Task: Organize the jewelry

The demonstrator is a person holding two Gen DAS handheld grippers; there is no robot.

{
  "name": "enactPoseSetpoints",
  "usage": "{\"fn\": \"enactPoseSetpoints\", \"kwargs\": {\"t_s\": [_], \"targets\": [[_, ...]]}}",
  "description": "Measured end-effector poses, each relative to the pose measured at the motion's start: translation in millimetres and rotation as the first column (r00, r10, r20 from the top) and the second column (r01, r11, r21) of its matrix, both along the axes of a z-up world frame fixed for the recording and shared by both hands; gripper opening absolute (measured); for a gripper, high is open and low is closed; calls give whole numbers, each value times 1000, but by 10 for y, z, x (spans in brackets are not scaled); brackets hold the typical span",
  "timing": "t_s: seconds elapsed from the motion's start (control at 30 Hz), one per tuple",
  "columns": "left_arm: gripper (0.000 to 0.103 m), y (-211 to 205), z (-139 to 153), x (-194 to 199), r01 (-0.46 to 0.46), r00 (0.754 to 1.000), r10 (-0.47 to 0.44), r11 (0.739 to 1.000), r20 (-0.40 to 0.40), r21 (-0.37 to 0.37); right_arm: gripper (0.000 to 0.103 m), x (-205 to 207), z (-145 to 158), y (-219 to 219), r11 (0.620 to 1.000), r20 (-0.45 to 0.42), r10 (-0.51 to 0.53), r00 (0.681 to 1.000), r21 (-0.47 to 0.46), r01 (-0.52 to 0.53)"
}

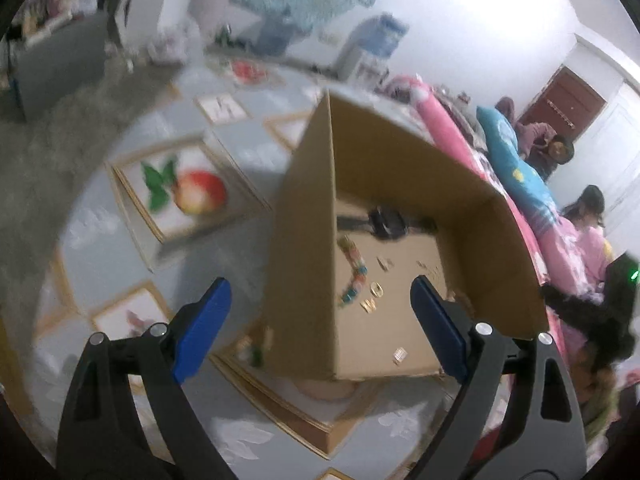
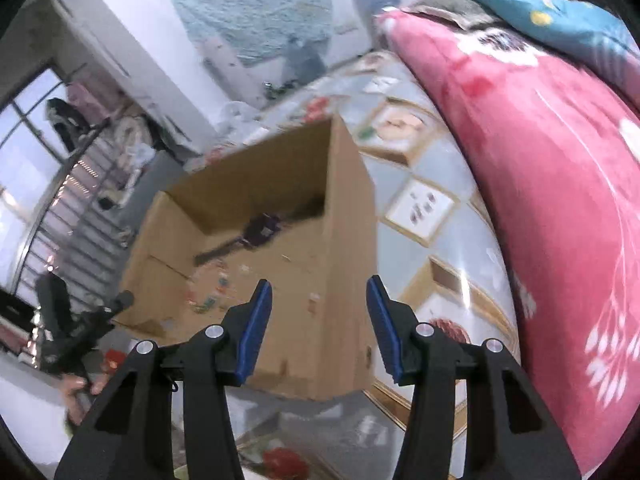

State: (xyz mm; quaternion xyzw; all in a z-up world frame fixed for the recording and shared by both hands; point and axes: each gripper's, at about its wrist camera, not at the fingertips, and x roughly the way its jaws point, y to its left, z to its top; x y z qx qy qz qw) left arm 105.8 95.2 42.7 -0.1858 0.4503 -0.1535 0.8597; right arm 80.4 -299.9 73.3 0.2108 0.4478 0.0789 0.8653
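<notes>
An open cardboard box [image 1: 304, 240] stands on a patterned mat. On its floor lie a coloured bead bracelet [image 1: 354, 276], small gold pieces [image 1: 372, 298], a tiny pale piece [image 1: 399, 355] and a black watch [image 1: 386, 222]. My left gripper [image 1: 320, 300] is open and empty, hovering above the box's near corner. In the right wrist view the same box [image 2: 348, 240] is ahead with the watch [image 2: 260, 230] and blurred beads [image 2: 208, 300] inside. My right gripper [image 2: 320, 300] is open and empty above the box's right side.
The mat [image 1: 100, 240] has framed fruit pictures. A pink quilt [image 2: 540, 200] and a blue pillow [image 2: 560, 12] lie to the right. Two people [image 1: 588, 208] sit at the far right. A water dispenser [image 1: 372, 48] stands at the back wall.
</notes>
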Motion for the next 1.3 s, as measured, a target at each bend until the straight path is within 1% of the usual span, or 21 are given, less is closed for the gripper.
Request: {"fn": "enactPoseSetpoints", "kwargs": {"t_s": [0.03, 0.07, 0.1, 0.13, 0.17, 0.2, 0.33, 0.5, 0.67, 0.83, 1.0, 1.13, 1.17, 1.2, 1.23, 1.27, 1.3], "targets": [[87, -17, -25, 2, 8, 1000, -8, 1000, -13, -17, 48, 17, -107, 30, 1000, -22, 13, 1000, 27, -13], [87, -50, -57, 12, 29, 999, -31, 998, -29, -51, 48, 42, -193, 57, 998, -42, 34, 999, 63, -31], [87, -80, -81, 16, 41, 998, -44, 997, -40, -70, 51, 51, -232, 67, 997, -49, 39, 998, 70, -35], [87, -116, -88, 11, 55, 997, -59, 995, -48, -87, 51, 61, -244, 108, 999, -44, 35, 998, 43, -33], [87, -136, -86, -4, 49, 998, -52, 996, -44, -73, 51, 73, -233, 143, 999, -45, 36, 998, 20, -35], [87, -175, -66, -20, 47, 998, -49, 998, -41, -50, 51, 73, -225, 147, 999, -48, 33, 998, 16, -33], [87, -238, -10, -94, 40, 999, -40, 999, -27, -1, 51, 68, -224, 98, 998, -57, 26, 998, 56, -23], [87, -221, 114, -248, 34, 999, -34, 999, -2, 24, 51, -52, -173, 47, 995, -40, 37, 999, 92, -33], [87, -185, 188, -492, 41, 999, -41, 999, -6, 2, 51, -287, -150, 20, 993, -25, 46, 999, 107, -43], [87, -175, 189, -813, 59, 998, -59, 998, -16, -28, 51, -546, -151, -53, 990, -22, 37, 999, 134, -33], [88, -158, 125, -993, 61, 997, -63, 997, -35, -46, 51, -735, -211, -67, 990, -23, 32, 999, 140, -28], [88, -192, 116, -1093, 81, 997, -81, 997, 8, -2, 51, -827, -224, -64, 989, 2, 34, 999, 144, -34], [88, -203, 123, -1126, 82, 996, -82, 996, 23, 21, 51, -841, -217, -67, 989, 9, 34, 999, 143, -35], [88, -214, 141, -1164, 73, 996, -75, 996, 46, 52, 51, -877, -195, -70, 989, 21, 33, 999, 142, -36], [88, -222, 191, -1228, 59, 994, -67, 994, 88, 94, 51, -937, -151, -70, 991, 45, 29, 999, 129, -35], [89, -225, 221, -1283, 55, 991, -68, 992, 116, 113, 52, -996, -113, -64, 993, 63, 26, 998, 109, -33], [89, -225, 272, -1348, 50, 986, -70, 990, 152, 131, 56, -1049, -75, -61, 996, 81, 21, 997, 83, -27]]}}
